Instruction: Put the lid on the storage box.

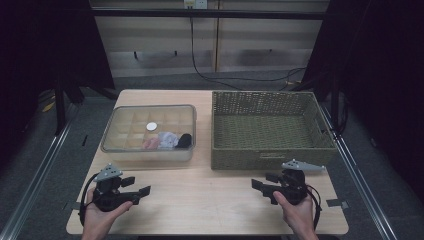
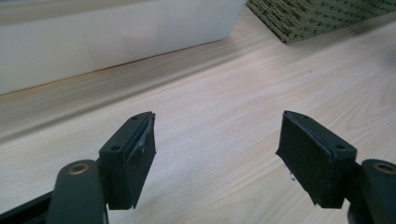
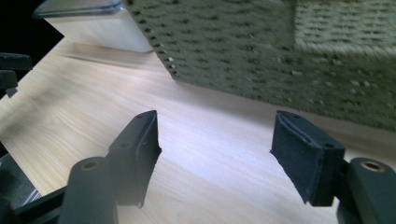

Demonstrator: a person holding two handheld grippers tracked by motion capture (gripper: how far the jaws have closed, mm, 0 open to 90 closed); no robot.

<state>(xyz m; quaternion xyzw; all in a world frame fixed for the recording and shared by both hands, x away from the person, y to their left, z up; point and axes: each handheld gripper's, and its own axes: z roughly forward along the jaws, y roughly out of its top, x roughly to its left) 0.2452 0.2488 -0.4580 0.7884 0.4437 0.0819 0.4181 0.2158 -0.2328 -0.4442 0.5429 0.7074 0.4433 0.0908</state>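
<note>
Near the front edge of the pale wooden table, the left gripper and right gripper both have their jaws spread, nothing between them. Farther back on the left sits the clear lidded plastic compartment box with small rolled items inside; on the right, the empty olive woven basket. This looks like the start: next, probably, reaching for the box lid.

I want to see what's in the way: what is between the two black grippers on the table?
Nothing: in the high view only bare light wooden table lies between the left gripper and the right gripper.
</note>
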